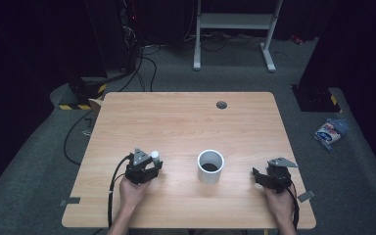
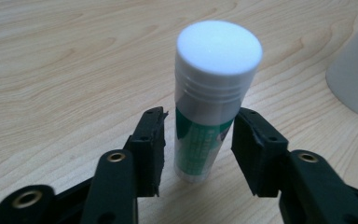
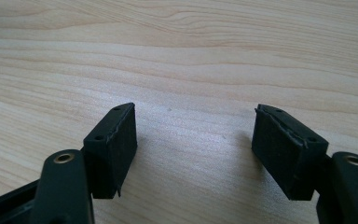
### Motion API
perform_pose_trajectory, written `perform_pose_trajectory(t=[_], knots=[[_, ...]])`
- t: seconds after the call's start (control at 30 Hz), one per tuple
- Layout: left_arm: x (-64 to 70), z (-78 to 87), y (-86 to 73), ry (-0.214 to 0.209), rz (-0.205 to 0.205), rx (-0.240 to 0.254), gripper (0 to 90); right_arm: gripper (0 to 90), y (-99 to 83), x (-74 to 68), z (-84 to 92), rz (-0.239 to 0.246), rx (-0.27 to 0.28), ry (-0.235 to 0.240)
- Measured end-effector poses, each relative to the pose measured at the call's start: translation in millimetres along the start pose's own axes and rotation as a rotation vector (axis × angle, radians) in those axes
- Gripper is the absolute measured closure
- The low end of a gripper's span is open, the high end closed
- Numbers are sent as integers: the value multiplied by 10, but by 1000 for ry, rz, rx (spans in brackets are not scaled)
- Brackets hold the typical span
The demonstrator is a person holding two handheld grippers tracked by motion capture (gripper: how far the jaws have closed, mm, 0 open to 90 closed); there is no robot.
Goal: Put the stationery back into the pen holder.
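Between the nearly closed jaws of the left gripper (image 2: 198,149), a glue stick (image 2: 209,107) is being bracketed upright on the wooden table (image 1: 186,122), left of the white cup (image 1: 210,166), while the right gripper (image 3: 196,149) is being held open and empty.

A white-capped glue stick (image 2: 210,100) with a green label stands upright on the wooden table (image 1: 186,117).

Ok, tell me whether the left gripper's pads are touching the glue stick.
Cannot tell. The left gripper view shows the glue stick between the left gripper pads, no plain gap or contact.
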State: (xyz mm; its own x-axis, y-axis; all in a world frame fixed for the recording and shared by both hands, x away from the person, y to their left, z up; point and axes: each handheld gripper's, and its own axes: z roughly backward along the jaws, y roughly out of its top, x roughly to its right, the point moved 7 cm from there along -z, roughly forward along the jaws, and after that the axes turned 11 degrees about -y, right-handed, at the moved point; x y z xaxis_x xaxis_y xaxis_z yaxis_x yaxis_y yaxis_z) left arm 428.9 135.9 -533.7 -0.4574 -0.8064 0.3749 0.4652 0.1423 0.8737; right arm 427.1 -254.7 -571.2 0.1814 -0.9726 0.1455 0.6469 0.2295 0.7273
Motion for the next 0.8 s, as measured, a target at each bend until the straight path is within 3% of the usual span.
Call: perform_pose_trajectory(t=[0.17,0.2,0.27,0.4,0.47,0.5,0.6,0.7,0.73,0.8], knots=[[24,6,12,1,2,20,644,308,0,0,0,0,0,0],[19,19,1,-5,-18,-3,648,308,0,0,1,0,0,0],[24,18,-1,-5,-18,-2,649,308,-1,-3,2,-2,-1,1],[69,33,38,-16,-9,42,652,305,-6,-2,7,4,-1,0],[67,52,48,-24,-20,34,652,303,-7,-7,9,2,-2,2],[83,52,65,-30,8,53,652,303,-7,-7,8,4,0,2],[94,57,96,-37,18,47,653,302,-7,-6,9,6,1,2],[141,80,128,-59,-11,26,653,297,-8,-9,9,6,-1,3],[174,72,148,-64,4,41,653,297,-8,-9,9,7,0,3],[202,86,152,-66,-23,20,653,297,-8,-9,9,6,0,3]])
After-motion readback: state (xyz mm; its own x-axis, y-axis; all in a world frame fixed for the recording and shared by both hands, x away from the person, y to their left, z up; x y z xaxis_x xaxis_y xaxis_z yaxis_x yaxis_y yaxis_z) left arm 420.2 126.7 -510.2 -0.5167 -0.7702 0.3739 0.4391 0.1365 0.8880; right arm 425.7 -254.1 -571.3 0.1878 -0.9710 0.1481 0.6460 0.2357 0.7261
